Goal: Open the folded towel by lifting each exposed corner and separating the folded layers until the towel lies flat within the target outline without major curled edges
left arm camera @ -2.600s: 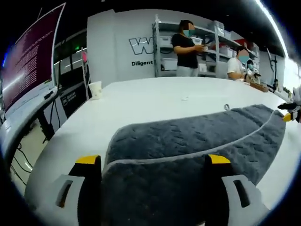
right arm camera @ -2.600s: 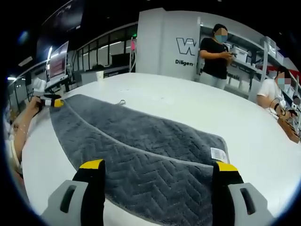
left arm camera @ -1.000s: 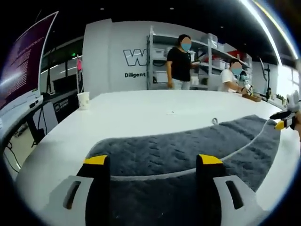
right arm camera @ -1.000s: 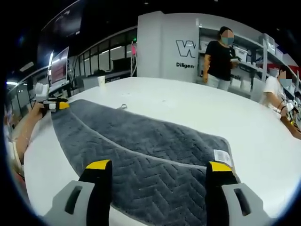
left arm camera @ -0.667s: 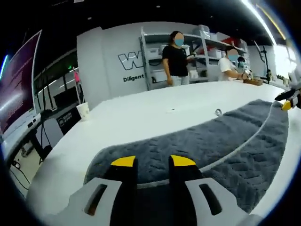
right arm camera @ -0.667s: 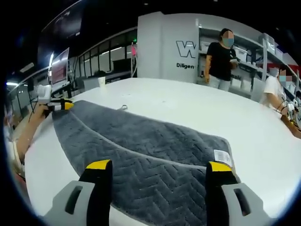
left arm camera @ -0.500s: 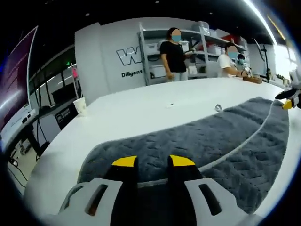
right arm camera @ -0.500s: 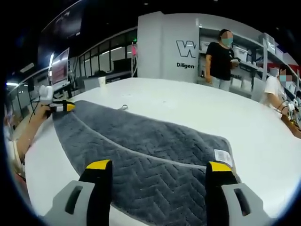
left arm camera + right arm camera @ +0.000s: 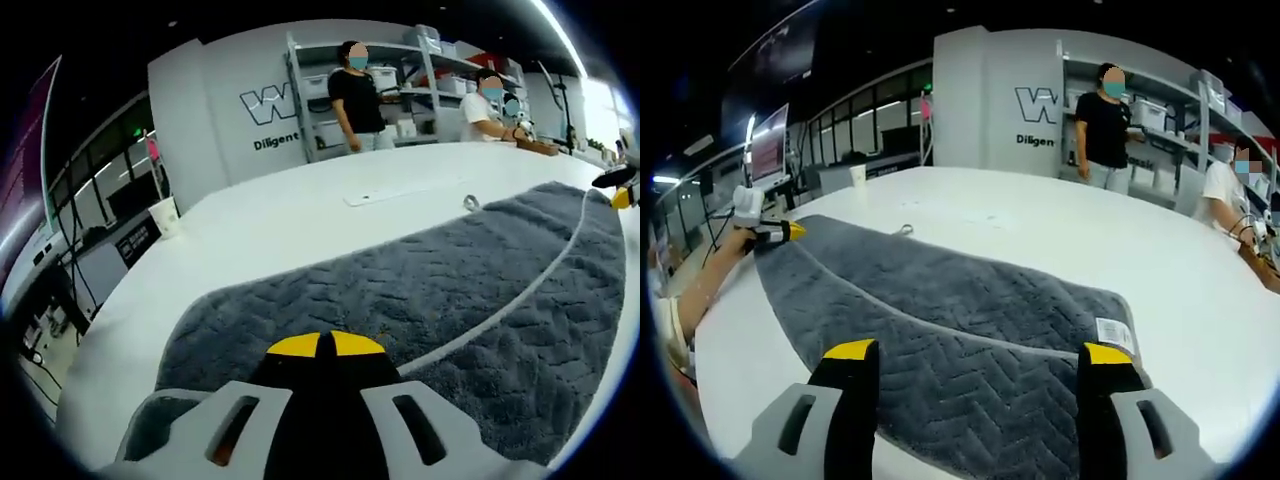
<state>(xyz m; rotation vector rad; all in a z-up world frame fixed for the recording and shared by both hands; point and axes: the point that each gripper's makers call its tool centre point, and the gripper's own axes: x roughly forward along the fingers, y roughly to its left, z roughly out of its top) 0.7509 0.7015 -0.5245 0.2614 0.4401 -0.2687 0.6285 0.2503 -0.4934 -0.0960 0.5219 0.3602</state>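
Observation:
A grey towel [image 9: 450, 290] with a zigzag weave lies folded lengthwise on the white table [image 9: 280, 225], a pale hem line running along its upper layer. My left gripper [image 9: 325, 345] is shut on the towel's corner at one end, its yellow tips pressed together. In the right gripper view the same towel [image 9: 940, 300] stretches away, a white label [image 9: 1107, 330] near its front corner. My right gripper [image 9: 978, 358] stands open, its jaws straddling that end of the towel. The left gripper [image 9: 775, 232] shows at the far corner, held by a hand.
A paper cup [image 9: 165, 213] stands near the table's edge. A small metal ring [image 9: 470, 202] lies on the table beside the towel. Two people [image 9: 355, 95] stay by the shelves beyond the table. The right gripper [image 9: 620, 185] peeks in at the right.
My left gripper's jaws have gone from wide apart to shut on the towel's corner, and its view has tilted. The right gripper has stayed open and still.

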